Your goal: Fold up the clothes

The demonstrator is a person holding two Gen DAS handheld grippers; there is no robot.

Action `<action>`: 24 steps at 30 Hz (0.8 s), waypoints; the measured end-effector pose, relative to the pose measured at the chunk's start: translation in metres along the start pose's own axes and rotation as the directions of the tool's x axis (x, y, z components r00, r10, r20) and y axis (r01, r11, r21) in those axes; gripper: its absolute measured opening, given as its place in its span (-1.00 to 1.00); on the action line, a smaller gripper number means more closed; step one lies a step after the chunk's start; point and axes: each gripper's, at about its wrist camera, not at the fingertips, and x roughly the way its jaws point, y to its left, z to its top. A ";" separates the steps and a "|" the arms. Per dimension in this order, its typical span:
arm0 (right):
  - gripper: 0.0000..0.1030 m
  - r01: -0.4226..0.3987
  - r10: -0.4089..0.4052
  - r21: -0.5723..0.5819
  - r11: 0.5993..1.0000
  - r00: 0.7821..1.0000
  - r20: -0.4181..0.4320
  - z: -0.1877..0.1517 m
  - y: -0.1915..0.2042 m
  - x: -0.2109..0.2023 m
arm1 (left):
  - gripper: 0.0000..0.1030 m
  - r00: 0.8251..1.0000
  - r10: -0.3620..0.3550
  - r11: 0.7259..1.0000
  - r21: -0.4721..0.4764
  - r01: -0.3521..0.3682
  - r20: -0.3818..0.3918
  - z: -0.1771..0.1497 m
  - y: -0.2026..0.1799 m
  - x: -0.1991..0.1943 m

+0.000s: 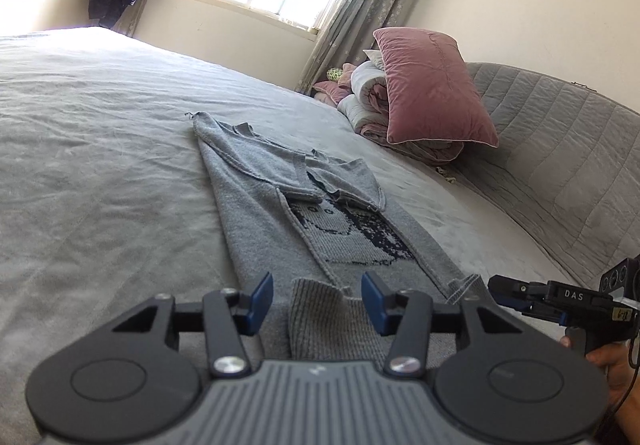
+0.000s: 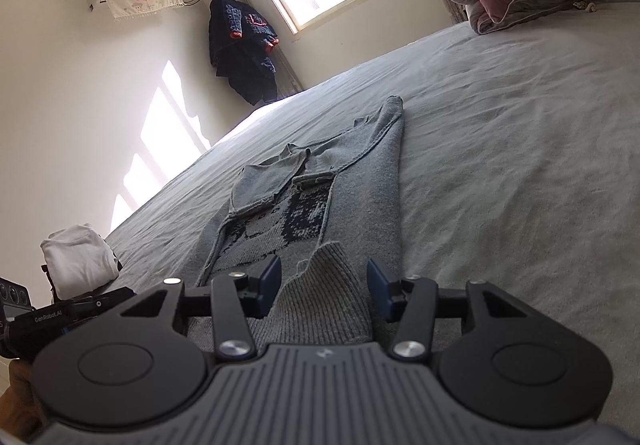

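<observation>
A grey knit sweater with a dark picture on its chest lies lengthwise on the bed, both sleeves folded in over the body. Its ribbed hem bunches up between the blue pads of my left gripper, whose jaws stand apart and do not squeeze the cloth. In the right wrist view the sweater stretches away, and a raised peak of the hem sits between the parted pads of my right gripper. Each gripper shows at the edge of the other's view, held in a hand.
The grey bedsheet spreads wide on both sides of the sweater. A pink pillow and rolled quilts lean against a quilted grey headboard. Folded white clothing sits near the bed's edge. Dark clothes hang by the window.
</observation>
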 end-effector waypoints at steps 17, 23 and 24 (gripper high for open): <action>-0.46 0.044 -0.046 -0.030 0.999 0.998 -0.052 -0.005 0.002 0.016 | -0.63 0.999 -0.002 1.000 -0.028 0.000 -0.052 -0.011 0.004 0.009; -0.73 0.057 -0.058 -0.034 0.998 0.997 -0.047 -0.007 0.003 0.015 | -0.83 0.999 -0.025 0.997 -0.071 0.022 -0.041 -0.013 0.007 0.006; -0.74 0.057 -0.058 -0.034 0.998 0.997 -0.045 -0.007 0.003 0.015 | -0.84 0.999 -0.030 0.997 -0.078 0.027 -0.041 -0.013 0.007 0.006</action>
